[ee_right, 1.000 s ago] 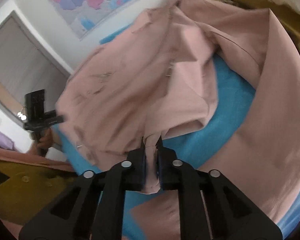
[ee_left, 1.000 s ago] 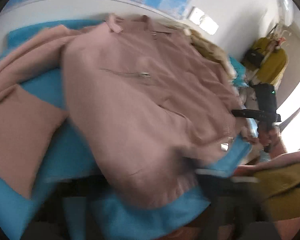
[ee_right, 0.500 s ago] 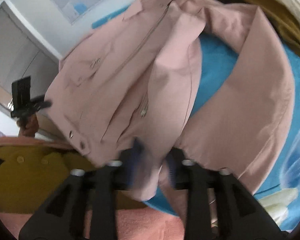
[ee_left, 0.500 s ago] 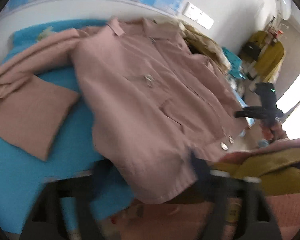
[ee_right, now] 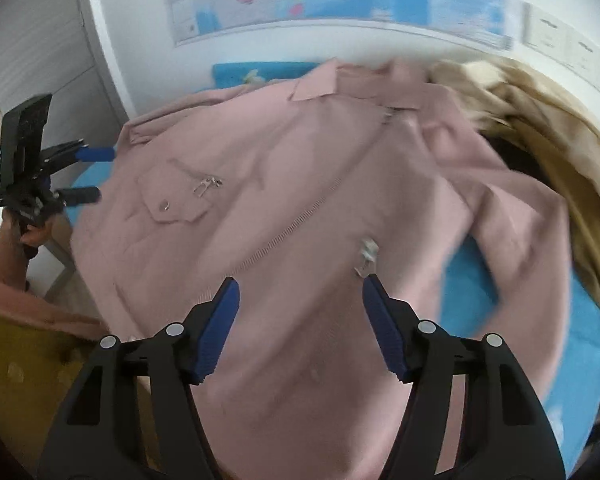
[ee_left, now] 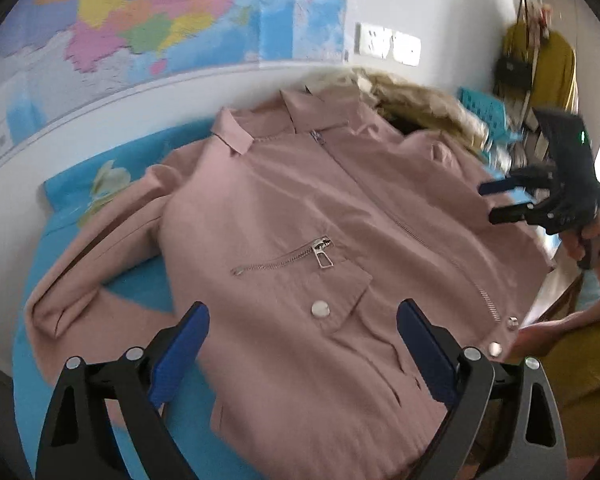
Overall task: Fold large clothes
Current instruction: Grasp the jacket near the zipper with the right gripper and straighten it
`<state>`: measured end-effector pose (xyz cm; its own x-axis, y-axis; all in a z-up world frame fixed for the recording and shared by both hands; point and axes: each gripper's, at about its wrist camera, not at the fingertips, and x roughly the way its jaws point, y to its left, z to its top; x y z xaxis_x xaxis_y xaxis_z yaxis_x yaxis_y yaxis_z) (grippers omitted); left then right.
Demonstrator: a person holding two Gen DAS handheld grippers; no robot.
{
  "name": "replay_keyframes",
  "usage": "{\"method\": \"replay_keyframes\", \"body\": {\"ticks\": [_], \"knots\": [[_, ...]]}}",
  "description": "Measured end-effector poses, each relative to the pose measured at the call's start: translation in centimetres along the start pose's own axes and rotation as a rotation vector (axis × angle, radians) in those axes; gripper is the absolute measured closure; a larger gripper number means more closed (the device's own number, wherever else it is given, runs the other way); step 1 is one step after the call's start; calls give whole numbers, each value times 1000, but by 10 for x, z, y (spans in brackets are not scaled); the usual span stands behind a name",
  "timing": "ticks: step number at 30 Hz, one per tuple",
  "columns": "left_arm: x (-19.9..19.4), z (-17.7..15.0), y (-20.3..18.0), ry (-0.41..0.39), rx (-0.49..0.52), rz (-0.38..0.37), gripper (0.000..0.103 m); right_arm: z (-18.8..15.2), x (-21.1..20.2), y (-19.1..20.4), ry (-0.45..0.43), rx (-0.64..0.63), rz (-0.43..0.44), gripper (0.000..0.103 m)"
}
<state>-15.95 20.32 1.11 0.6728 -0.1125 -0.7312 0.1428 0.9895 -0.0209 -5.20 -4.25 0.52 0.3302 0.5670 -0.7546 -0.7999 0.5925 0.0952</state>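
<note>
A dusty pink zip jacket [ee_left: 300, 216] lies front up and spread flat on a blue floral cover [ee_left: 72, 188], collar toward the wall. Its left sleeve [ee_left: 96, 264] lies bent at the side. My left gripper [ee_left: 302, 340] is open and empty above the hem near the snap pocket. My right gripper [ee_right: 300, 320] is open and empty above the hem beside the main zip; it also shows in the left wrist view [ee_left: 512, 200]. The jacket fills the right wrist view [ee_right: 300, 200], where the left gripper [ee_right: 88, 174] shows at the left edge.
A beige fur-trimmed garment [ee_right: 540, 120] is heaped at the jacket's right shoulder. A wall with a map [ee_left: 140, 20] runs behind the bed. A blue basket [ee_left: 484, 108] and hanging yellow clothes [ee_left: 548, 68] stand at the far right. The person's yellow skirt [ee_left: 580, 380] is at the near edge.
The right gripper let go of the pink fabric it pinched and opened. Both grippers pulled back from the jacket, which now lies spread flat with its front up.
</note>
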Motion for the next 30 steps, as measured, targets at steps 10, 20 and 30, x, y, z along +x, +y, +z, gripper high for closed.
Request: {"method": "replay_keyframes", "body": {"ticks": [10,20,30], "knots": [[63,45,34,67,-55,103,20,71,107,-35,130,113,-101,40],[89,73,64,87,-51,177,21,99,146,-44,153,44,-149,99],[126,104,108,123,-134,207,21,132,142,-76,75,144,-148,100]]}}
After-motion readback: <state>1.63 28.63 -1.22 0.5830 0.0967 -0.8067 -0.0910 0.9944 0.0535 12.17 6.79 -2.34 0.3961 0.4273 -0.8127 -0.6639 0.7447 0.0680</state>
